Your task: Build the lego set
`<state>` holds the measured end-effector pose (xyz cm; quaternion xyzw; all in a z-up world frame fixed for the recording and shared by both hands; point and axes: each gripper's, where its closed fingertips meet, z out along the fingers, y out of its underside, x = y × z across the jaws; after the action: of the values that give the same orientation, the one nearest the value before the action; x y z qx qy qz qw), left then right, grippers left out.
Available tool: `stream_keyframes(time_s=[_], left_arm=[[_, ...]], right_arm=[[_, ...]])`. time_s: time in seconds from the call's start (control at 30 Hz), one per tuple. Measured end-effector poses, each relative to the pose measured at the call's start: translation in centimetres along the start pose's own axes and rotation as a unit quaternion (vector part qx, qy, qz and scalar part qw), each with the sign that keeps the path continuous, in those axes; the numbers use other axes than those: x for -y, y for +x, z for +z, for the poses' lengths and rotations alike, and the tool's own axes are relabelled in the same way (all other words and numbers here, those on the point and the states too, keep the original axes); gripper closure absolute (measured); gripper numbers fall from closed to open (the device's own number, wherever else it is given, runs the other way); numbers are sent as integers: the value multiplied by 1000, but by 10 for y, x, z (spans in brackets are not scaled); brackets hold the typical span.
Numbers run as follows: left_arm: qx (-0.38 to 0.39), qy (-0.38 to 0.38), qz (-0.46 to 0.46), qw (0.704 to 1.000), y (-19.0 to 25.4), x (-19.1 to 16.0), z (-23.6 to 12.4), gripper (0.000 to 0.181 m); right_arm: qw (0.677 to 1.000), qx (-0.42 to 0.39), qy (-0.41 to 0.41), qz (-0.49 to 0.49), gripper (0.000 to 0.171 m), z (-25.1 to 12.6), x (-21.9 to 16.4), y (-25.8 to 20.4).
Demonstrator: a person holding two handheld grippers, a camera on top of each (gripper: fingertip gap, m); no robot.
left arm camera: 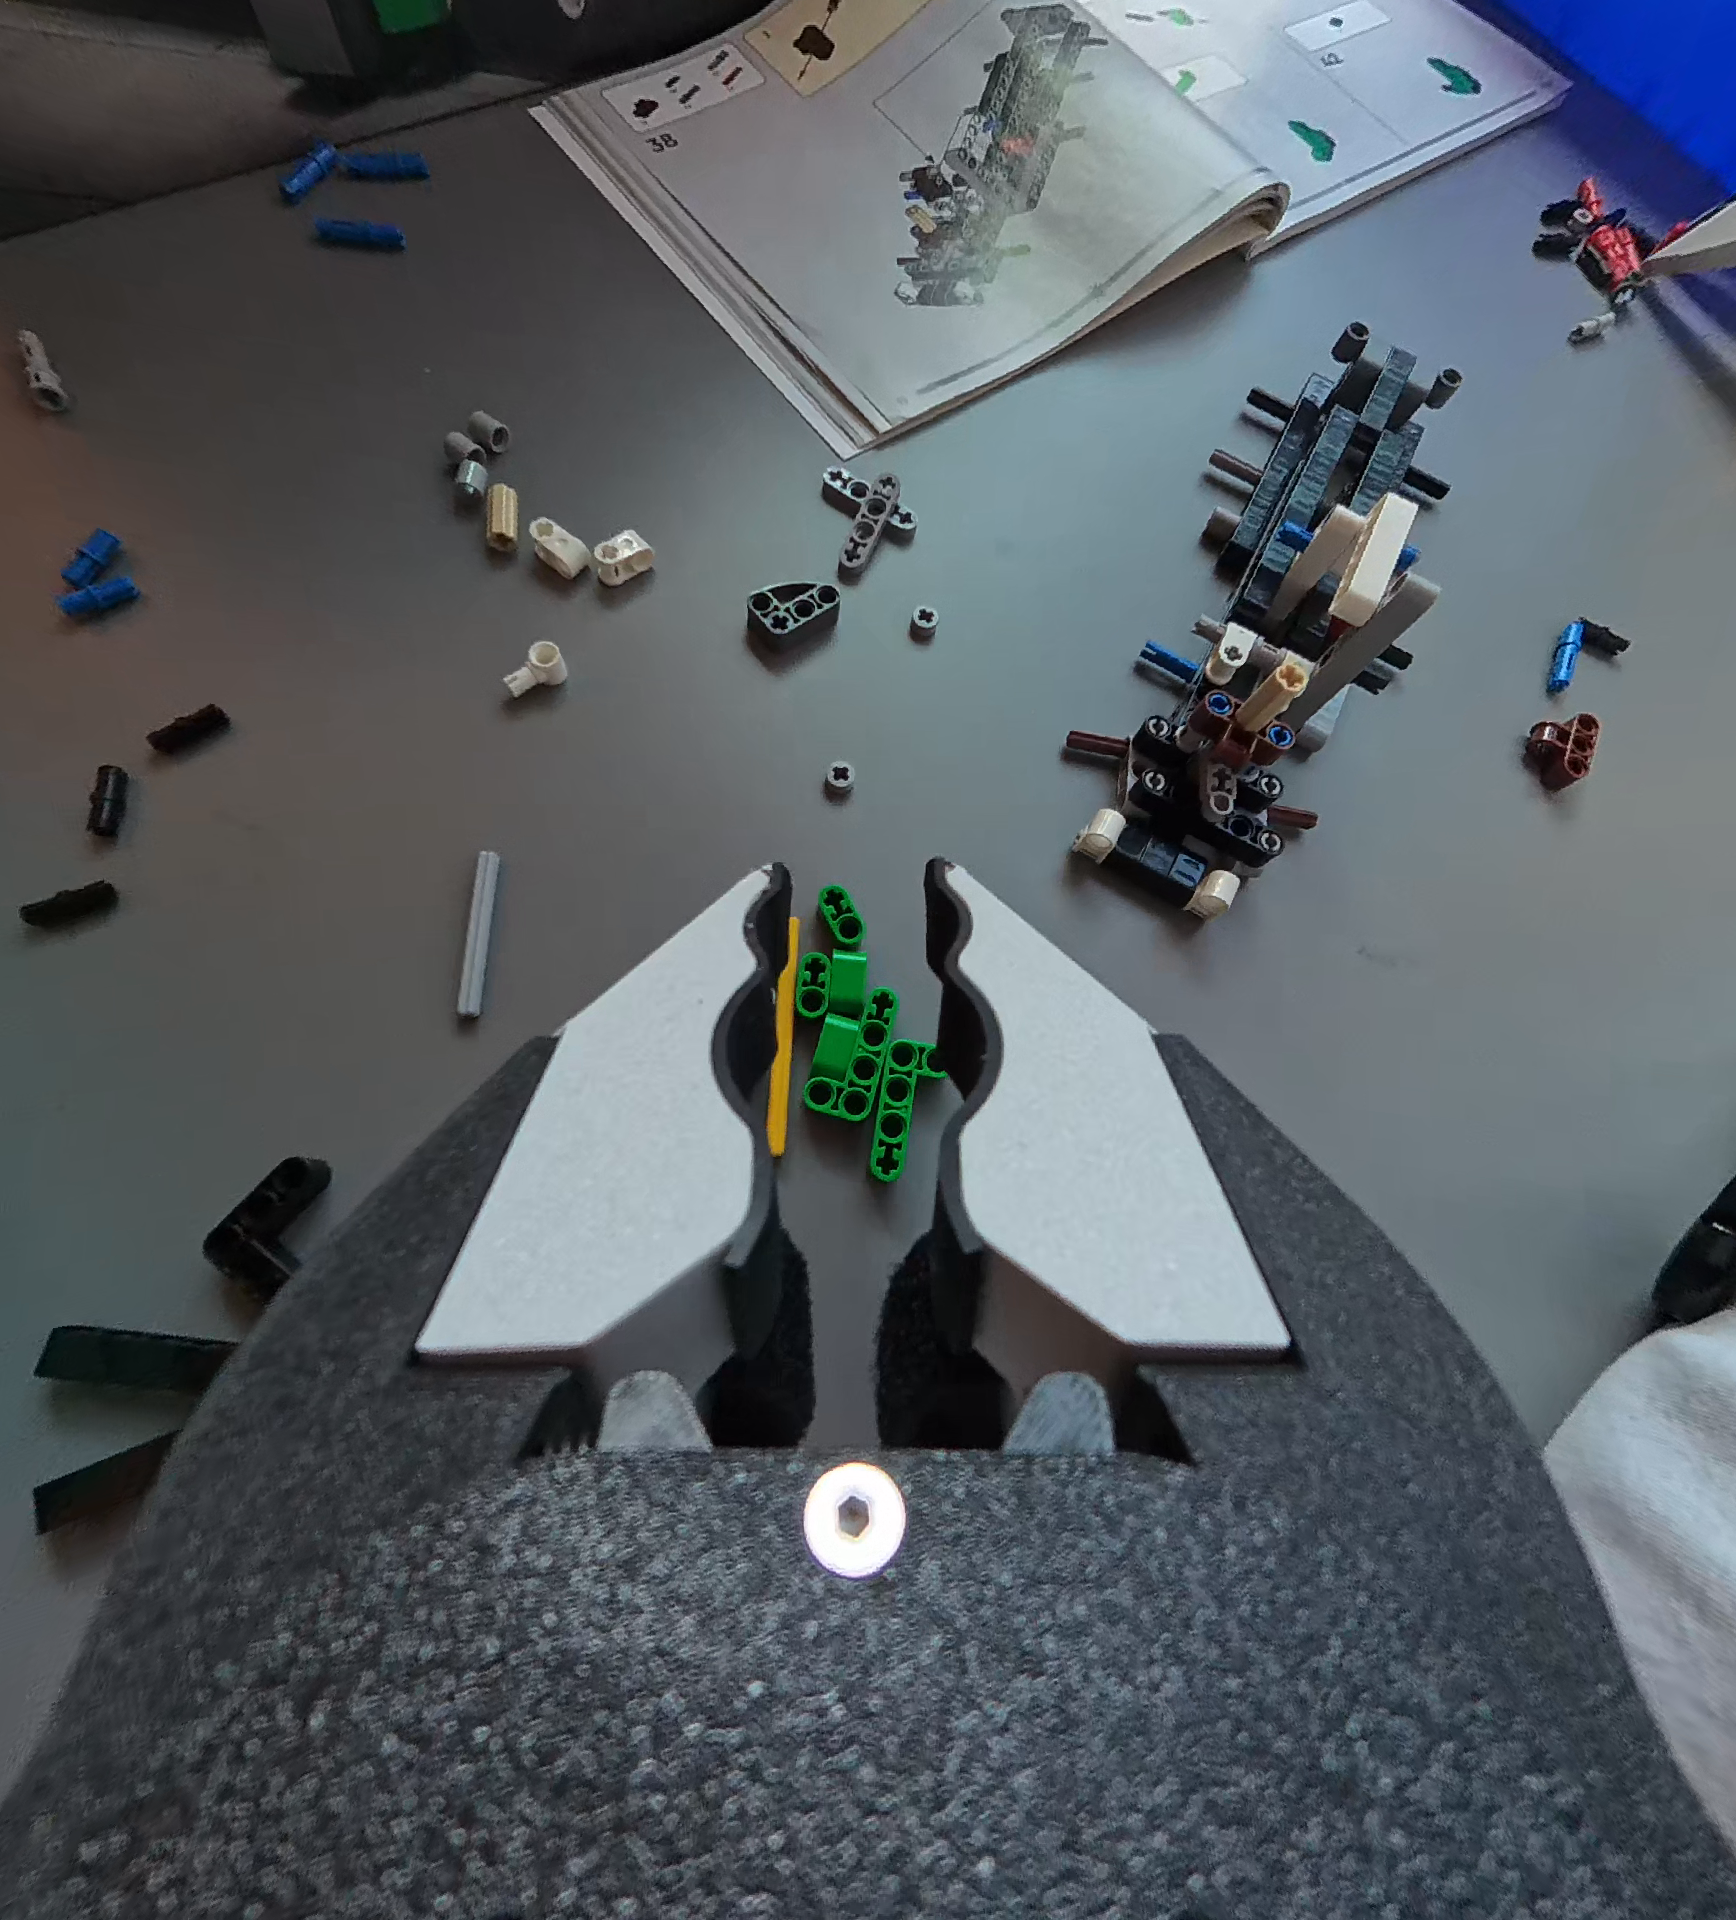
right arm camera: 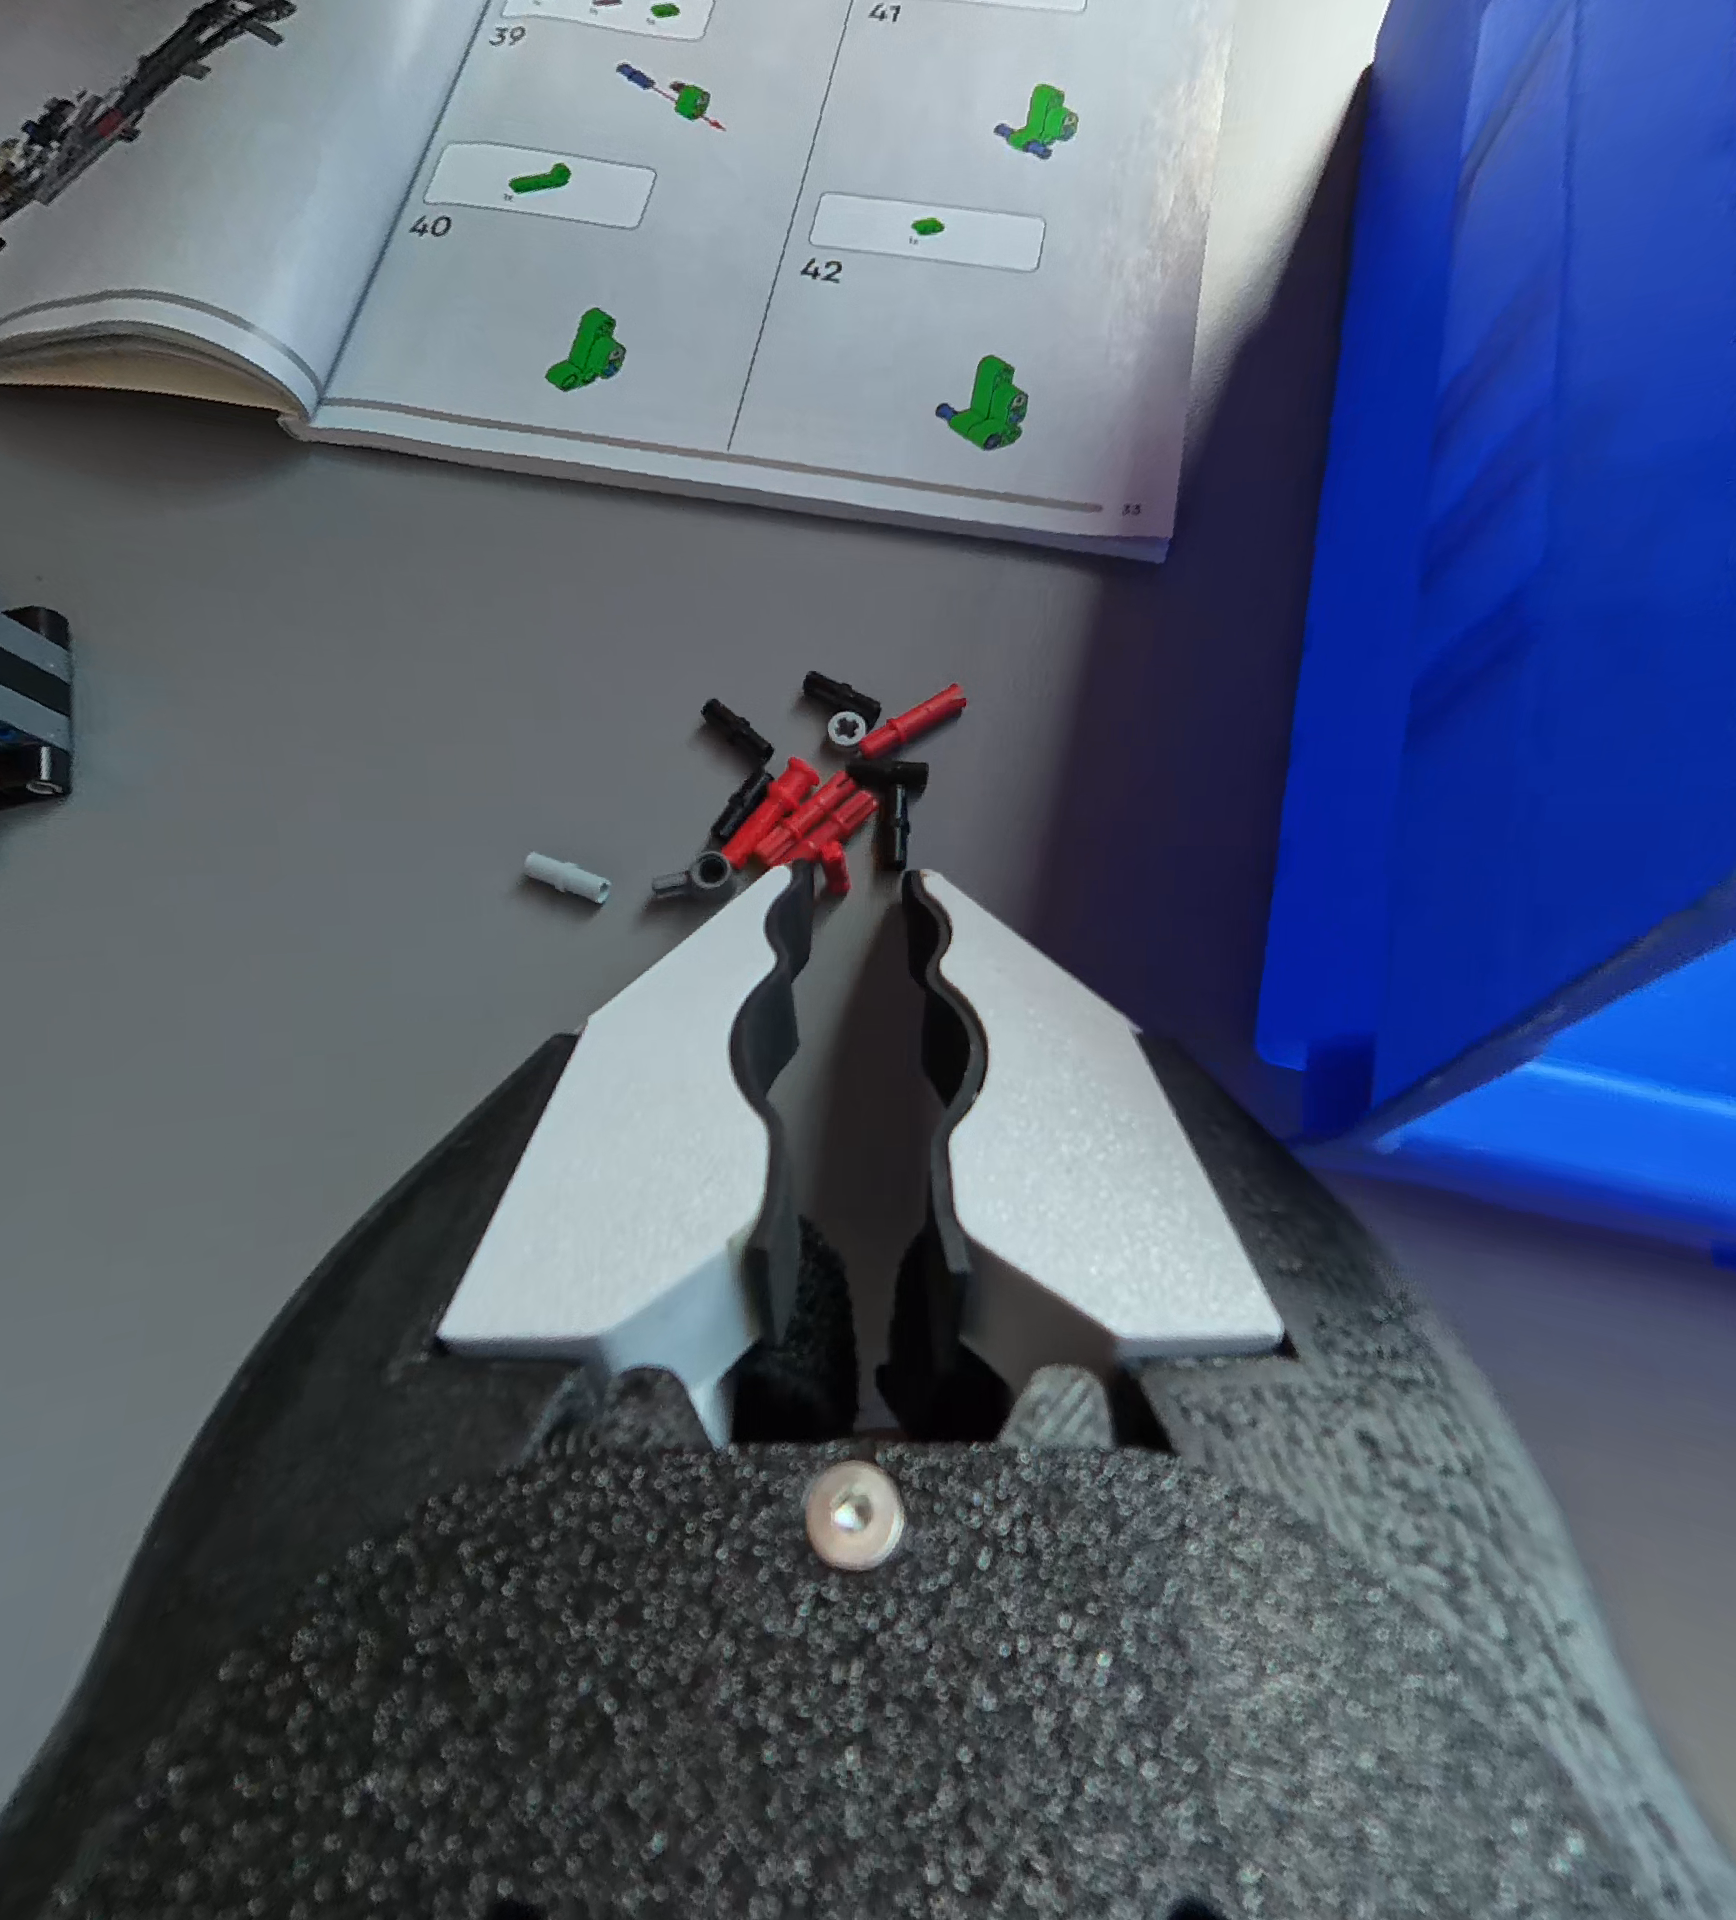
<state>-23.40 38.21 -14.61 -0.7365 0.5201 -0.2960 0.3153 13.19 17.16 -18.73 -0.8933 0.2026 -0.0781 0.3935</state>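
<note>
On the grey desk, toward its far right corner, a blue bin stands beside the open instruction booklet, which lies along the far edge. Nearer in from the booklet, on the right side of the desk, sits the partly built lego model, a long dark frame with tan, grey and brown parts on top and axles sticking out sideways. The left tool hangs low over the middle of the desk with its jaws parted a moderate way and nothing gripped; between them on the desk lie a cluster of green beams and a thin yellow axle close along the left finger. The right tool is also parted and empty, its tips just short of a pile of red pins mixed with black pins, close to the bin. A light grey pin lies just left of that pile. Loose blue pins, grey and white connectors and a long grey axle are scattered over the left half of the desk
</note>
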Motion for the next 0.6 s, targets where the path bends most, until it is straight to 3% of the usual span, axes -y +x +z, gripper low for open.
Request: stream_keyframes(time_s=[0.03,0.6], left_arm=[[1,-1,1,1000,0,0,0,157],[3,0,1,1000,2,1,-1,157]], right_arm=[[1000,-1,0,-3,154,0,0,-1],[1000,-2,13,-16,169,-2,1,-4]])
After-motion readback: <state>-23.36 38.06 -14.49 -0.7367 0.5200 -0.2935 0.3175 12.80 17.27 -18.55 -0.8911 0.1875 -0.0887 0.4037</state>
